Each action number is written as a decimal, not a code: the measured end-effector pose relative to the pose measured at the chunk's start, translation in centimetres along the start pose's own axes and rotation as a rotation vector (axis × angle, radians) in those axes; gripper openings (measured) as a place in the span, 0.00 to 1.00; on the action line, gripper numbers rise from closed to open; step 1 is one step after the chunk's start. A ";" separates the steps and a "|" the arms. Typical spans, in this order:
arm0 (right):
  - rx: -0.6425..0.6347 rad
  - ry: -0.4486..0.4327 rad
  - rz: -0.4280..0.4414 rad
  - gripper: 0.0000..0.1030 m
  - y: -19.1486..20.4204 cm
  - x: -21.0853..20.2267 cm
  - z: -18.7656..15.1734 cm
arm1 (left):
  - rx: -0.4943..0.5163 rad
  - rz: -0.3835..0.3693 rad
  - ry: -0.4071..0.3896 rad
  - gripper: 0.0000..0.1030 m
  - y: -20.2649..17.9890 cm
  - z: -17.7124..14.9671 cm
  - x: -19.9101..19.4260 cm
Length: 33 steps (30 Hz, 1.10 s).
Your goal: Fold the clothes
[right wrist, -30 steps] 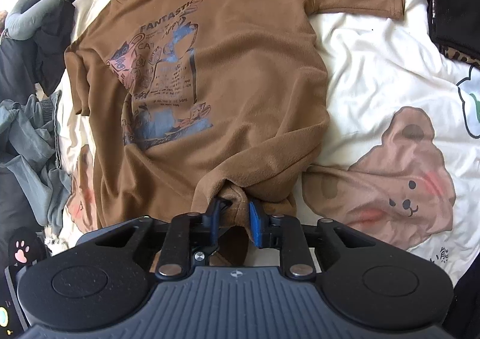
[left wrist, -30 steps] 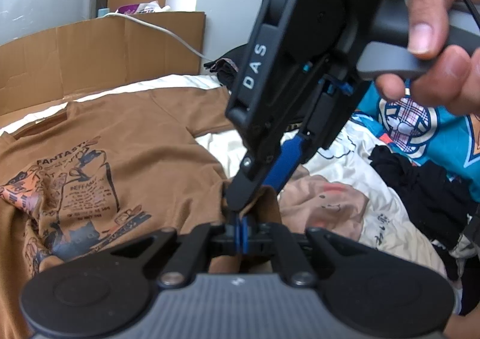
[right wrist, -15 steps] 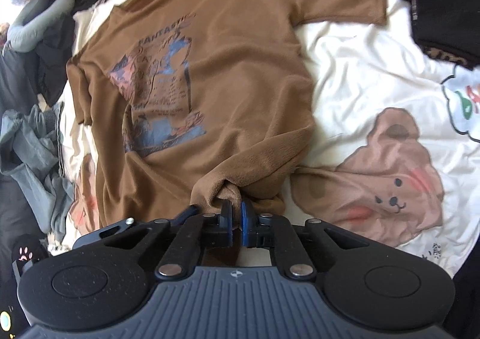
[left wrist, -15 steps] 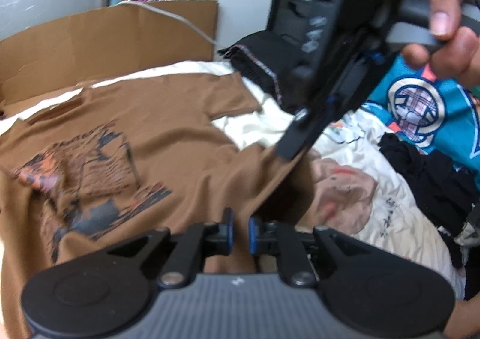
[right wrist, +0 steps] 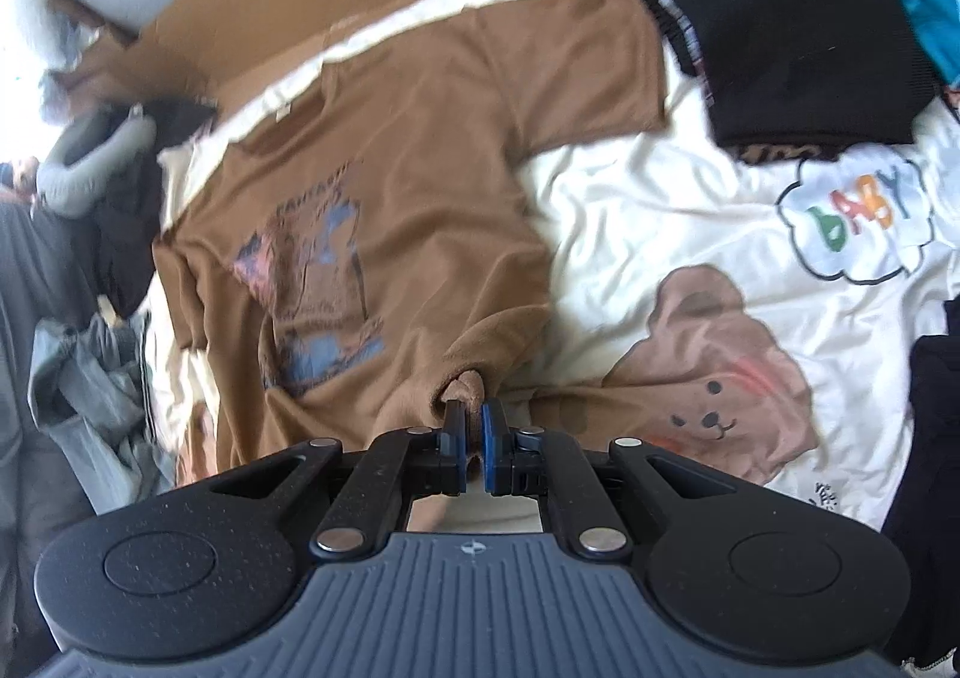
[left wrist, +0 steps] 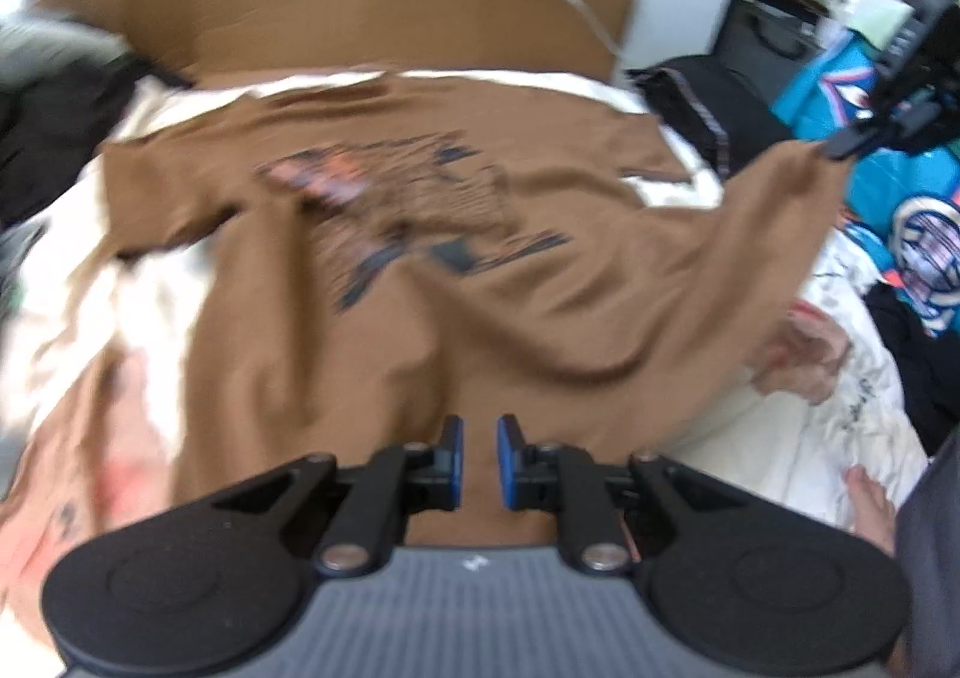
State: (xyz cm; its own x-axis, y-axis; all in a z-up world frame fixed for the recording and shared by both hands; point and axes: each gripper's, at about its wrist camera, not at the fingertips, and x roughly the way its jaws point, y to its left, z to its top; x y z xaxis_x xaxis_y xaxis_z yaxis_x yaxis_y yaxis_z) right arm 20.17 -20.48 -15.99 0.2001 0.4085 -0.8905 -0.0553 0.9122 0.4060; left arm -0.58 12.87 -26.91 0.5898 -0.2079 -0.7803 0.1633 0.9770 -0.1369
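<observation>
The brown shirt (right wrist: pixel 420 168) lies print-up on the bed (right wrist: pixel 660 234), spread over the cartoon sheet.

A second ago both tools met at one hem corner, the left tool (left wrist: pixel 479 459) clenched on it and the right tool (right wrist: pixel 471 441) gaping around it. Now that has swapped. The right tool is clenched on a bunched corner of the hem, with a knob of brown cloth poking out past its pads (right wrist: pixel 454 438). In the left wrist view that corner is lifted off the bed and hangs stretched from the right tool (left wrist: pixel 840 144) at the far right.

The left tool has let go. Its jaws have just been opening and stand a little apart with nothing pressed between them; shirt cloth only lies below them. It has swung away along the hem, and its view is blurred.

I judge the corner is handed over and the left tool is heading for the other hem corner. With both corners held, the hem could be carried up toward the collar for a first fold.
</observation>
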 end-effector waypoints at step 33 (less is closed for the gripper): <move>-0.041 -0.182 -0.196 0.03 -4.7 -3.3 5.9 | -0.151 0.131 0.206 0.27 7.4 -5.8 -1.2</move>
State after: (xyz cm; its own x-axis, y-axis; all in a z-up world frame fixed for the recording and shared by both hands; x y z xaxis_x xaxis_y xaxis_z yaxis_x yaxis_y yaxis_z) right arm 25.51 -26.33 -13.76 0.3834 0.2148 -0.8983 -0.0370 0.9754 0.2174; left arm -4.69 20.65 -30.50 0.4221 -0.0803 -0.9030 -0.0330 0.9940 -0.1039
